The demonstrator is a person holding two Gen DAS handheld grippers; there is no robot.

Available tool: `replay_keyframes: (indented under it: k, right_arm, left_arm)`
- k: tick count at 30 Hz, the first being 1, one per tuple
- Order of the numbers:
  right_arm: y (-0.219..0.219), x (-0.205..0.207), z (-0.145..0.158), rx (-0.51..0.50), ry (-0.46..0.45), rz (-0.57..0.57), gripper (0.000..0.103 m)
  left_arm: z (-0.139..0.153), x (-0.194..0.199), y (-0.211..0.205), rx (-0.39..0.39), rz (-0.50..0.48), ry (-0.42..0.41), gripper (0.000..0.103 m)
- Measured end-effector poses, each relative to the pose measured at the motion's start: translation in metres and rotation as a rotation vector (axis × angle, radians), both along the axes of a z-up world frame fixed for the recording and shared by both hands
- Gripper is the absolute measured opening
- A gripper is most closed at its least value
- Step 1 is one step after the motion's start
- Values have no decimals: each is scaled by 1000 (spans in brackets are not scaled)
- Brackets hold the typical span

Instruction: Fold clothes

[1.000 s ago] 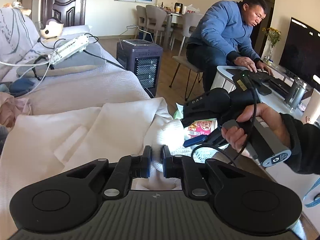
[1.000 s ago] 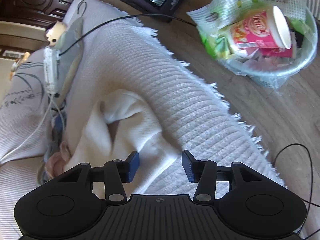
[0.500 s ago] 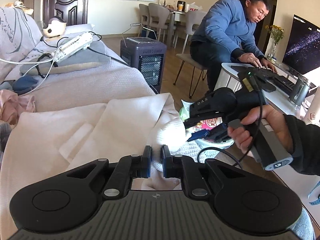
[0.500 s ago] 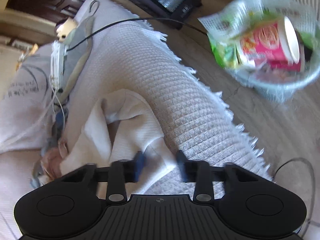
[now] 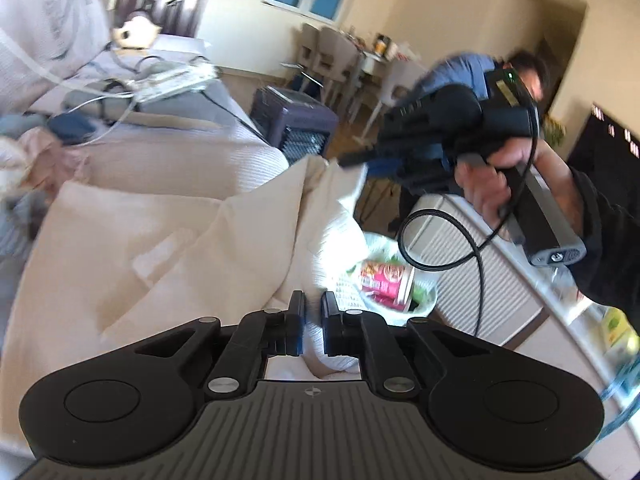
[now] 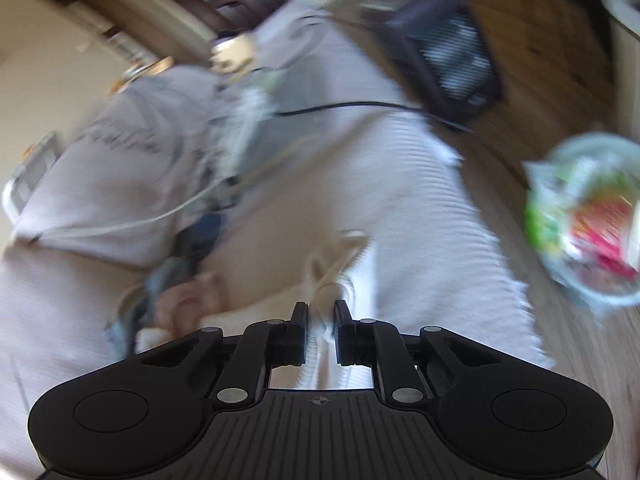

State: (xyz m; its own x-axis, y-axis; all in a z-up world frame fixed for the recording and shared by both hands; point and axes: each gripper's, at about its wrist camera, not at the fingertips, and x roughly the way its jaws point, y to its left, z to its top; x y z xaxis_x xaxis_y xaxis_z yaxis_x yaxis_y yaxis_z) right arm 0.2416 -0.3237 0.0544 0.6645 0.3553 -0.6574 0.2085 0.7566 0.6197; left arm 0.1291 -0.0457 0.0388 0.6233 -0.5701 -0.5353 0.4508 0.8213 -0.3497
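Your left gripper pinches a soft fold of the cream garment, which spreads smooth ahead and to its left over the ribbed sofa throw. Your right gripper clamps its bunched white edge, with the fringed throw edge and wastebasket to its right.

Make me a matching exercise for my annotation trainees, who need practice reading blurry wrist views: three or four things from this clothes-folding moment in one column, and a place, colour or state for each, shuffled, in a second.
Things
1. cream garment
2. left tongs
3. waste basket
4. heater

Descriptions
A. dark purple, on the floor beyond the sofa
B. on the wooden floor, holding a pink cup
C. spread over the sofa, one edge lifted
D. shut on a fold of pale cloth

Pairs: 1-C, 2-D, 3-B, 4-A
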Motion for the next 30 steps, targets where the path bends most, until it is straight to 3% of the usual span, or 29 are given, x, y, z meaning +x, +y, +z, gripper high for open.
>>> replay_keyframes:
  k: [7,16,23,28,30]
  right_arm:
    - [115,56,31,-51,-80,245,14]
    - [223,127,-28,-124,26,358,14]
    - [258,148,-68,-156,99,383,18]
    - [258,154,-72,-139,114,371,23]
    - [254,153,-64,-131,90,372,29]
  left_arm:
    - [6,-8,73,-49,181,20,7]
    - [-30,18,140,-35,348,125,7]
    - [-58,33,160,-22,365,208,7]
    - [-69,32,166,-1,382,238,9]
    - [-66,27,168,-8,402,246,17]
